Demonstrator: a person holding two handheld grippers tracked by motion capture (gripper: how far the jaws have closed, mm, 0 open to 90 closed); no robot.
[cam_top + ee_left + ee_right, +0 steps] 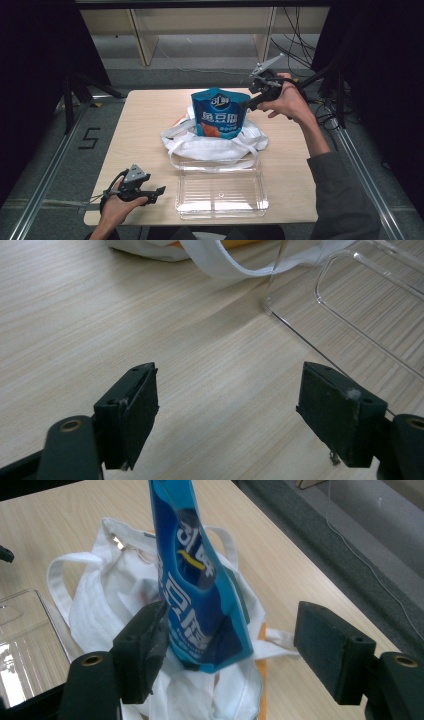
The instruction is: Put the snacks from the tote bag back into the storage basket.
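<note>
That blue snack pouch [218,113] standing in the white bag [200,142] mid-frame looks light, crinkly and slippery, so pinch its flat top seam; right gripper [250,102] spread wide beside it, left gripper [159,191] spread too.

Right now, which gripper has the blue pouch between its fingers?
The right gripper, raised at the table's far side: the blue pouch, upright on the white bag, sits between its open fingers. The left gripper is open over bare table.
</note>
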